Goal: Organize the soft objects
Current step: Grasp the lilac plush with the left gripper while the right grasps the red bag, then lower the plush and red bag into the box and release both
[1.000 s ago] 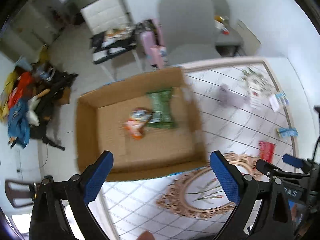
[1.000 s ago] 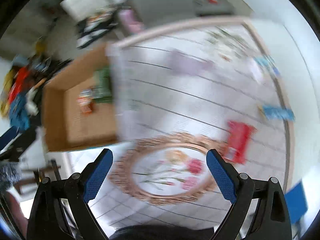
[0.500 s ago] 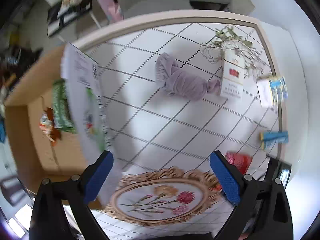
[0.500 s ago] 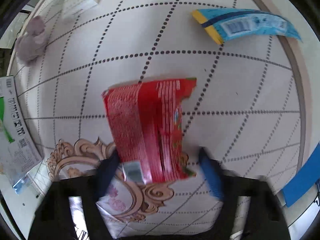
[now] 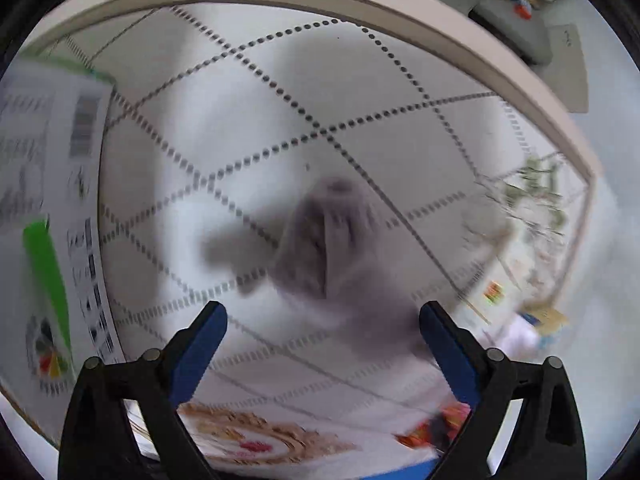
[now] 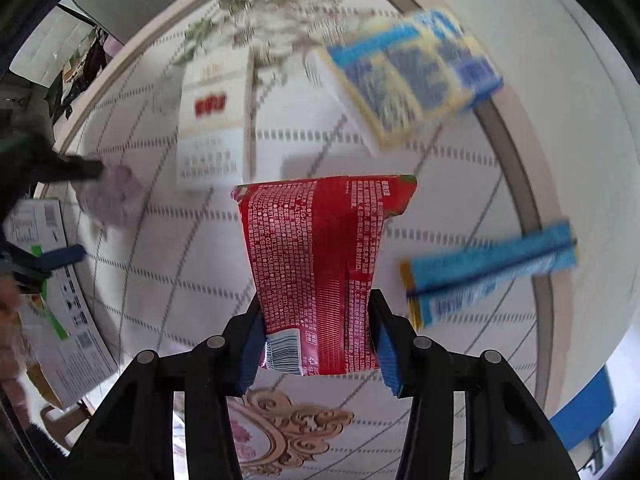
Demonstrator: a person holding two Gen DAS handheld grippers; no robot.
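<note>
My right gripper [image 6: 316, 344] is shut on a red snack packet [image 6: 324, 264] and holds it above the white dotted tablecloth [image 6: 200, 288]. My left gripper [image 5: 322, 344] is open, just above and around the near end of a lilac rolled cloth [image 5: 324, 248] that lies blurred on the tablecloth [image 5: 280, 92]. The same cloth [image 6: 114, 196] shows at the left of the right wrist view, with the left gripper's dark fingers [image 6: 64, 256] beside it.
A white carton [image 6: 212, 120], a blue and yellow packet [image 6: 412, 76] and a blue stick packet [image 6: 488, 272] lie around the red packet. A white printed box flap [image 5: 44, 216] stands at the left. An ornate gold-framed print [image 6: 288, 424] lies near me.
My left gripper has dropped close over the lilac cloth. My right gripper has closed on the red packet and raised it off the table.
</note>
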